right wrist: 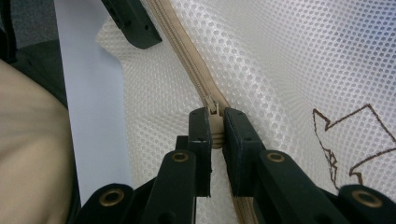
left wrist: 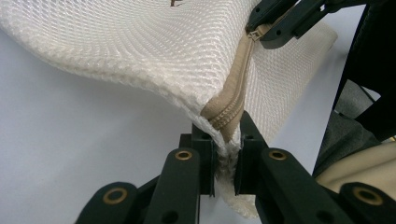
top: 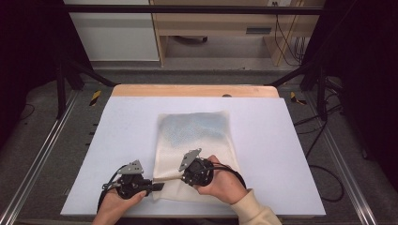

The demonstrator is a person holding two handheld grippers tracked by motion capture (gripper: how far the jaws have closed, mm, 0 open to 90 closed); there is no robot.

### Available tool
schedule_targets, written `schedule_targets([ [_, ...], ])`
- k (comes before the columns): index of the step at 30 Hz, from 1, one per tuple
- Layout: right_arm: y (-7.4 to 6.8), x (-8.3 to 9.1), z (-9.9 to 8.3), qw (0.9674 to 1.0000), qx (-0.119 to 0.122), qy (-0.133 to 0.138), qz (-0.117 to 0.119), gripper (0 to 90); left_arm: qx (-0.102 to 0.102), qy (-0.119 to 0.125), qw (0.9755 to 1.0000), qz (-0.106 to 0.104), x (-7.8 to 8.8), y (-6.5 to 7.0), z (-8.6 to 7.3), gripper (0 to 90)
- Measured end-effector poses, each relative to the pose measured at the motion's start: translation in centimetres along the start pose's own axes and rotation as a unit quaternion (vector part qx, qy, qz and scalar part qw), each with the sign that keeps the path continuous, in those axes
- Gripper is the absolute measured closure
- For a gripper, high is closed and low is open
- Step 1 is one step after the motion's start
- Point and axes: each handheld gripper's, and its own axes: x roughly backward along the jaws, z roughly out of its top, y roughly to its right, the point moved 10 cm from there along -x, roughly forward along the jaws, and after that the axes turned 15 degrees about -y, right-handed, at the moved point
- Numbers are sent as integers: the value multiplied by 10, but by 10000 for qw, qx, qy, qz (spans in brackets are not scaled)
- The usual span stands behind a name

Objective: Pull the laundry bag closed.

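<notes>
So the left gripper (left wrist: 227, 161) is clamping down on the corner of the mesh bag (top: 197, 140), right at the end of the tan zipper (left wrist: 233, 100), with the fabric bunching up between its two black jaws. Just beyond it, the right gripper (right wrist: 216, 135) is pinching the zipper pull (right wrist: 214, 109) between its closed jaws (you can see the little slider sitting just past the tips). The bag itself is lying flat on the white table (top: 117, 140), stretching away from both grippers, and the zipper edge is running along the side nearest the person, from one gripper across to the other. The corner in the left gripper is lifting a bit off the table. To the right of the right gripper's jaws, a brown outline drawing (right wrist: 348, 140) is showing on the mesh. Both hands are sitting close together, with the right hand (top: 223, 180) wrapping around its gripper.
</notes>
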Motion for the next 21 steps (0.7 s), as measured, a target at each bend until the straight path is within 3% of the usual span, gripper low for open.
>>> schedule_targets([
  [21, 0, 2, -13, 9999, -130, 89, 32, 818, 40, -30, 9999, 107, 1, -3, -1, 811],
])
